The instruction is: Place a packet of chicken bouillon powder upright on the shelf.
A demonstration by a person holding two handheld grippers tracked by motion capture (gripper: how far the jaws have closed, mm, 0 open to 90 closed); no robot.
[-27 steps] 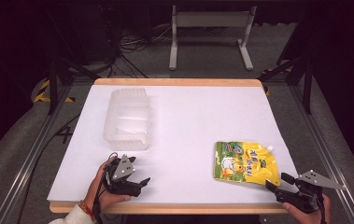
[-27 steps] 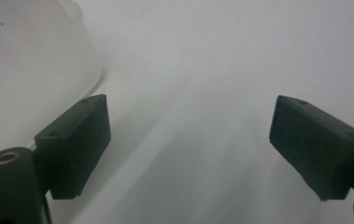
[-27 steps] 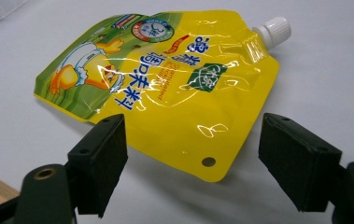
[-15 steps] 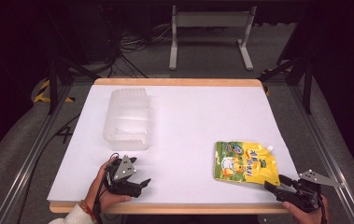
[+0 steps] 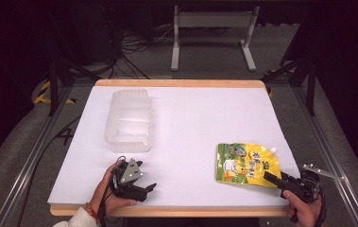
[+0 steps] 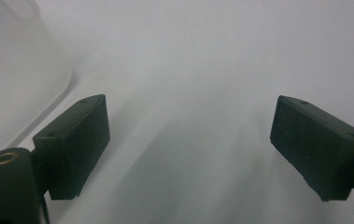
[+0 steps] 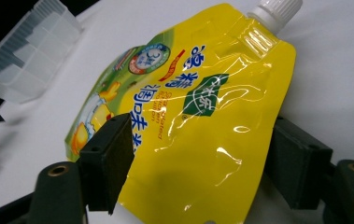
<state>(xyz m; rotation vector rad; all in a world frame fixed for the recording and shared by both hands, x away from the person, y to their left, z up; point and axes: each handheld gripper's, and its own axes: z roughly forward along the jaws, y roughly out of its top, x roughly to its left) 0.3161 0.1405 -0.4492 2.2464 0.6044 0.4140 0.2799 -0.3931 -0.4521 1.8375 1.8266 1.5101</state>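
The right tongs (image 5: 272, 178) have crept up onto the yellow spouted pouch (image 5: 246, 163), which lies flat on the table (image 5: 195, 123) right of the clear plastic container (image 5: 128, 120). Spread around its bottom edge, they may just shove it. The left tongs (image 5: 149, 188) are spread, empty.

The pouch (image 5: 247, 163) lies near my right table (image 5: 195, 118) edge. The container (image 5: 128, 120) sits far left, seemingly behind my left gripper (image 5: 149, 188).

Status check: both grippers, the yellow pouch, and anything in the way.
Left gripper open over bare table. Right gripper open, jaws either side of the yellow pouch's bottom edge. Clear plastic tray well off, nothing blocking.
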